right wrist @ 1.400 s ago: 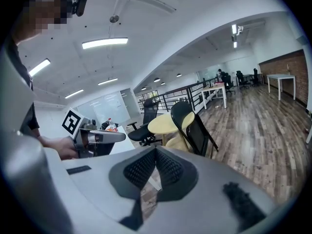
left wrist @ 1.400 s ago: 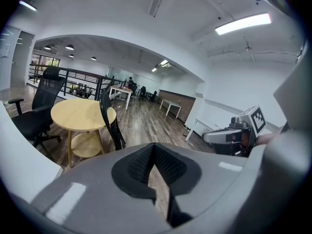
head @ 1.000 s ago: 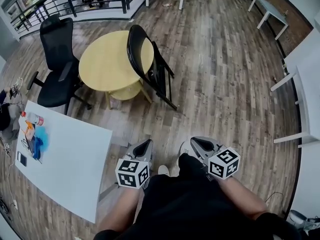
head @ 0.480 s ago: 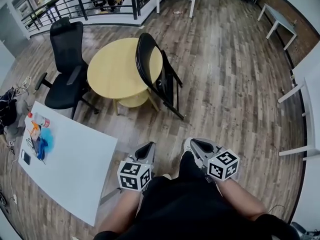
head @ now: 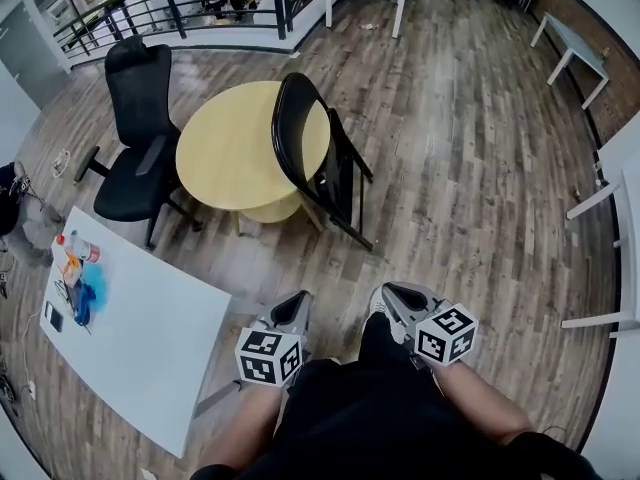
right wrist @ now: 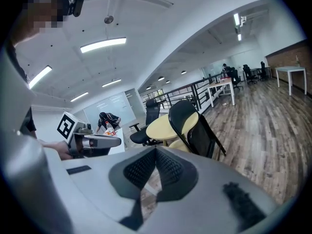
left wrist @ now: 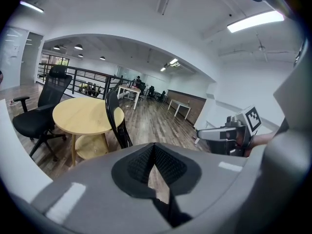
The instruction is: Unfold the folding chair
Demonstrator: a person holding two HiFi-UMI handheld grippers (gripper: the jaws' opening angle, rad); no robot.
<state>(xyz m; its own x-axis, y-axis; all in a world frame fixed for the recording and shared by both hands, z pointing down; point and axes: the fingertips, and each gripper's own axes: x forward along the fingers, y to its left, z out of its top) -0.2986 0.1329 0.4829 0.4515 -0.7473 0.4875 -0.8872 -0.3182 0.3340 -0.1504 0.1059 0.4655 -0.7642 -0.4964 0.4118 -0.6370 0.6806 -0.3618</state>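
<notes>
A black folding chair [head: 318,158] stands folded, leaning against a round yellow table [head: 235,148]; it also shows ahead in the left gripper view, folding chair [left wrist: 117,121], and the right gripper view, folding chair [right wrist: 195,126]. My left gripper [head: 294,306] and right gripper [head: 392,292] are held side by side near my body, well short of the chair. Both are shut with nothing between the pads [left wrist: 155,152] and pads [right wrist: 156,155].
A black office chair [head: 135,138] sits left of the round table. A white table [head: 130,318] with a bottle and small items is at my left. White desks [head: 610,198] line the right side, a black railing [head: 180,3] runs at the back. Wooden floor lies between me and the chair.
The chair, table and office chair have shifted nearer in the head view as I walk toward them. Both grippers stay shut and keep their place in front of my body.
</notes>
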